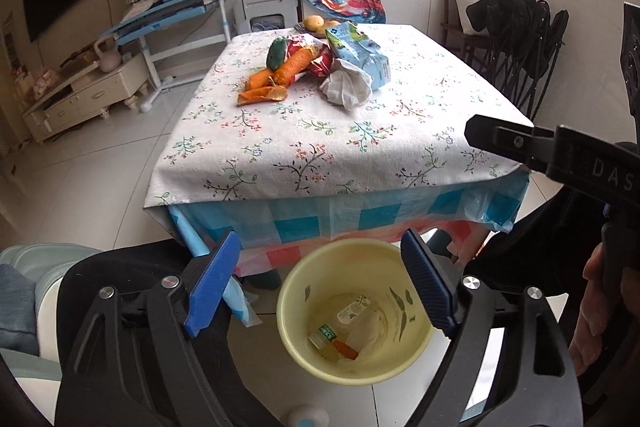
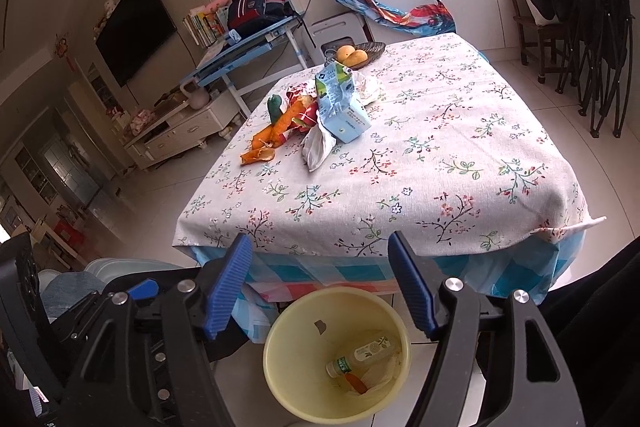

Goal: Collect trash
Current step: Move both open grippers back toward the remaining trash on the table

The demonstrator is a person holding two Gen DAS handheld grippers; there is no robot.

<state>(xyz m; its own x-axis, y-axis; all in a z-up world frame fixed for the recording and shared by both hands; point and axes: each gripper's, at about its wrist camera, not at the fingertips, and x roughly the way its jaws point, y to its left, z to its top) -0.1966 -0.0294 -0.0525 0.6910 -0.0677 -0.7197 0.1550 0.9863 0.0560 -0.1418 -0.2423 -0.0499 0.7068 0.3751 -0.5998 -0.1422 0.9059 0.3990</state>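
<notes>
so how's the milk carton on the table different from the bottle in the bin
The milk carton is a light blue box, crumpled, lying in the trash pile on the table; the bottle is clear plastic with a pale label, lying on its side in the yellow bin. The carton awaits collection; the bottle is already binned. Both are drink containers.

left claw (image 1: 320, 279) open, empty | right claw (image 2: 320, 283) open, empty, tilted down

Table (image 2: 440, 163), floral cloth: peels (image 2: 260, 151), carton (image 2: 340, 107), tissue (image 2: 318, 147), fruit basket (image 2: 366, 53).
</notes>
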